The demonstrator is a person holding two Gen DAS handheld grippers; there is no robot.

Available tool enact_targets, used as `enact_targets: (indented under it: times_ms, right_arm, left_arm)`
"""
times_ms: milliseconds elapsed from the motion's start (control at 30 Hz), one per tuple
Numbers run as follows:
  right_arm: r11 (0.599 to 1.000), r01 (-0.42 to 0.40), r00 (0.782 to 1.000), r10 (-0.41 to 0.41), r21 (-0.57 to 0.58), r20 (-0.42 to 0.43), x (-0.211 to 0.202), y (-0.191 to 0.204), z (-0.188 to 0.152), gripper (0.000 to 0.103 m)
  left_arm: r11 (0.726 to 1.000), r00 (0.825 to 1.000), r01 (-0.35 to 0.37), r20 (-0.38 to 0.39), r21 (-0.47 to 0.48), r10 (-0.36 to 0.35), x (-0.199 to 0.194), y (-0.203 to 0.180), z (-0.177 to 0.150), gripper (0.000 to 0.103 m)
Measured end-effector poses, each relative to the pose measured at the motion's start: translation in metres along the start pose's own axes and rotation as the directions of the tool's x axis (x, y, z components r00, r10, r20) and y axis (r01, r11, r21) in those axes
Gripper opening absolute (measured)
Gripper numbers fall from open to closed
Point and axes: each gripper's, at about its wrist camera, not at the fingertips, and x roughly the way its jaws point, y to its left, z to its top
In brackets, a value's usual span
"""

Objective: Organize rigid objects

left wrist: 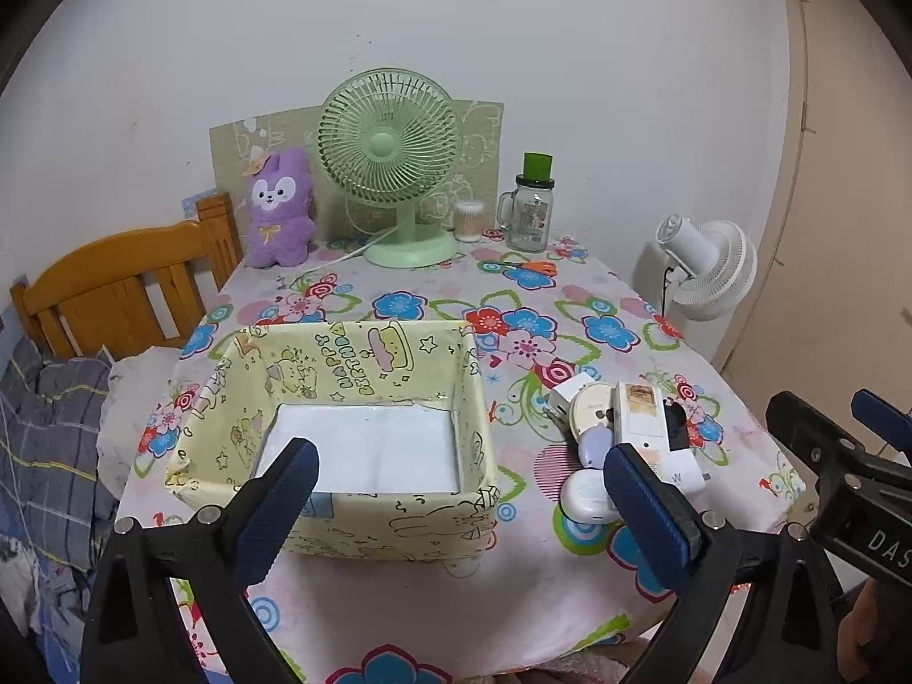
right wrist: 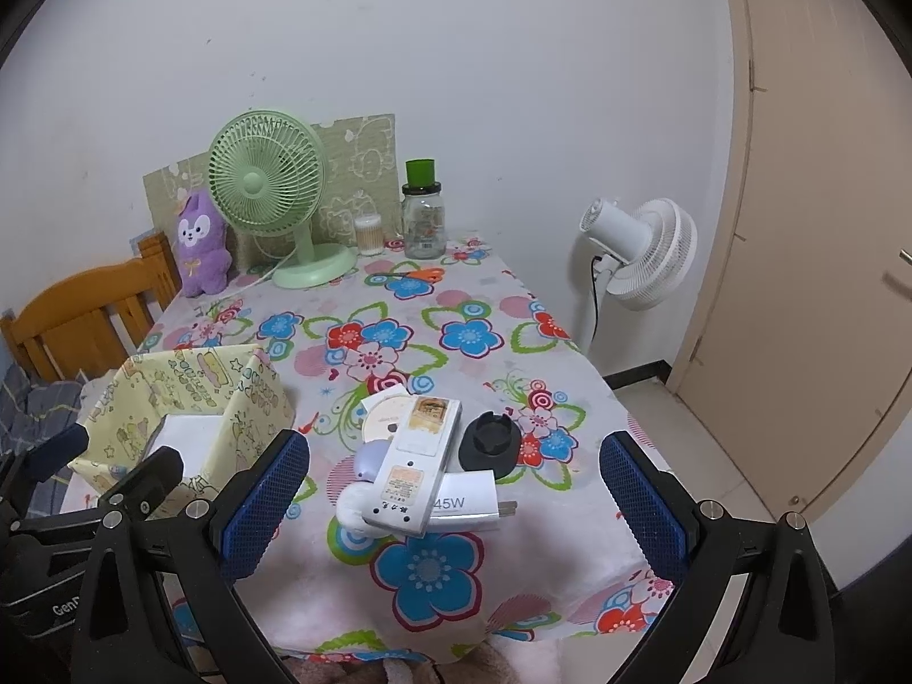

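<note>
A: Remote control, white and long, lies on top of the little heap of gadgets at the near right of the tabletop, just beside the yellow cartoon-print box. It looks stiff and light, smooth plastic, so I'd judge it a bit slippery; best taken across its narrow width near the middle.

B: What's under it?

A: A white 45W charger with its plug prongs sticking out to the right, a round white disc-shaped gadget, a lilac earbud case and a white rounded case. A black round stand sits just beside the pile on the right. All hard shells, none looks heavy. The remote leans across the others, so lifting it may shift the rest.

B: And the box?

A: Open-topped, nothing in it but a white sheet lining the bottom. Its walls look like paper-covered card, rather soft.

B: The tongs?

A: Left tongs are spread wide and empty, hovering before the box. Right tongs are likewise gaping, holding nothing, aimed at the pile with the remote between the blue pads.

B: Further out?

A: A green desk fan, a purple plush toy, a glass jar and orange-handled scissors at the far edge.
</note>
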Motion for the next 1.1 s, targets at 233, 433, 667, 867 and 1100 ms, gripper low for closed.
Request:
enact_targets:
  times_ms: [233,433,667,867,1100]
  right_arm:
    - [1.0,0.003,1.0,-0.003,0.006,0.007,-0.001,0.0,0.001,0.103]
    - [1.0,-0.001,1.0,0.001,0.005,0.01,-0.001,-0.001,0.001,0.103]
    - [1.0,-0.007,1.0,0.007,-0.004,0.016,-0.001,0.004,0.001,0.103]
    - [1.0,-0.023,1.0,0.023,0.002,0.011,0.001,0.005,0.001,0.103]
    - [1.0,-0.029,0.999,0.029,0.001,0.017,0.002,0.004,0.001,0.103]
  left_arm:
    - [1.0,1.0,0.003,-0.013,0.026,-0.003,0.002,-0.004,-0.003,0.101]
    - [1.0,1.0,-0.008,0.011,0.03,0.008,-0.002,-0.005,-0.001,0.101]
    - [0.998,0.997,-0.05,0.067,0.048,0.047,-0.007,-0.008,-0.001,0.1]
    - [0.998,0.996,-0.044,0.075,0.049,0.04,-0.006,-0.007,0.0,0.1]
    - [0.999,0.999,-0.026,0.044,0.022,0.025,-0.002,-0.003,0.0,0.1]
